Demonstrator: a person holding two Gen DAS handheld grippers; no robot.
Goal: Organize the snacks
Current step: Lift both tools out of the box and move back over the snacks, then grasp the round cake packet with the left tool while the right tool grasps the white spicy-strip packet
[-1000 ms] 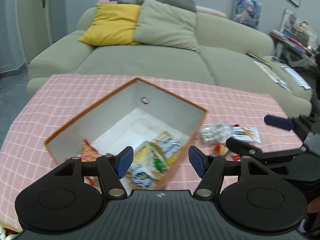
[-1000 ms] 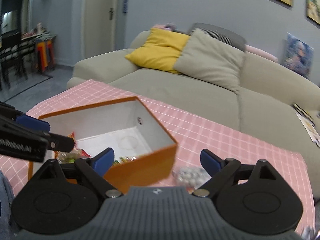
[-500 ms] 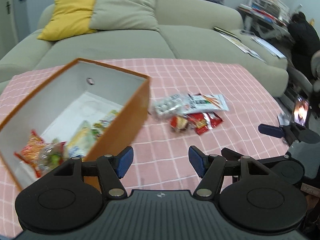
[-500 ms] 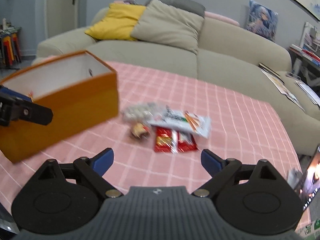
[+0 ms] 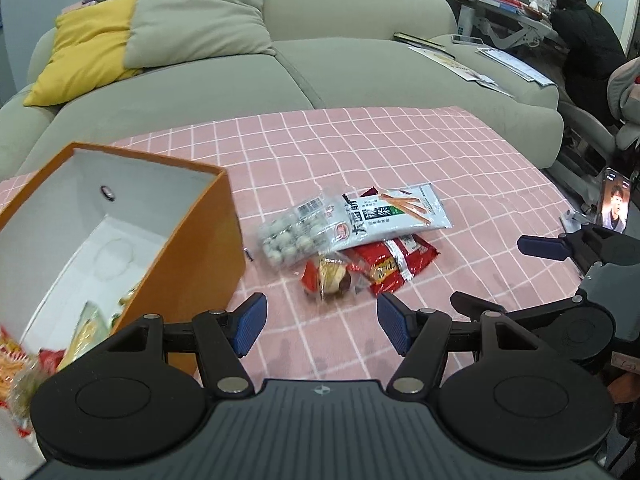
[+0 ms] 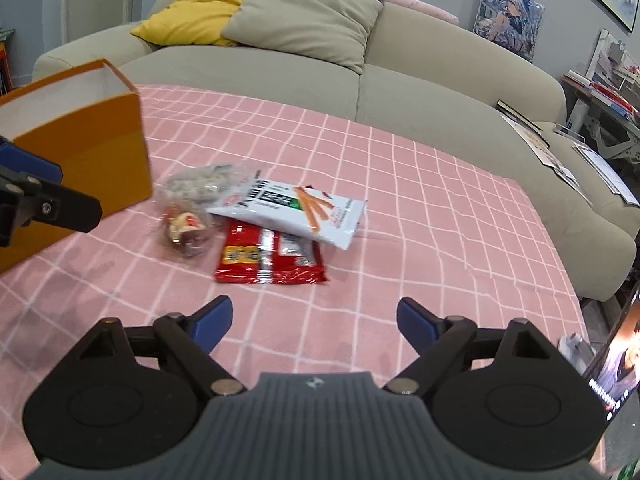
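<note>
1. While both grippers are hovering over the pink checked tablecloth (image 6: 440,208), the orange box (image 5: 200,248) is sitting open at the left, its inside white, with a few snack packets (image 5: 84,328) lying in its near corner; they are too blurred to tell apart.
2. Just right of the box, four snacks are lying in a loose pile on the cloth: a clear bag of pale round sweets (image 5: 296,236), a white packet printed with orange sticks (image 6: 296,208) overlapping it, a red packet (image 6: 268,258) partly tucked under the white one, and a small clear-wrapped snack (image 6: 184,228) at the near left of the pile.
3. The left gripper (image 5: 318,322) is standing wide open with nothing between its blue pads, pointing at the pile.
4. The right gripper (image 6: 316,320) has just been closing a little, yet its jaws are gaping wide and holding nothing, short of the red packet.
</note>
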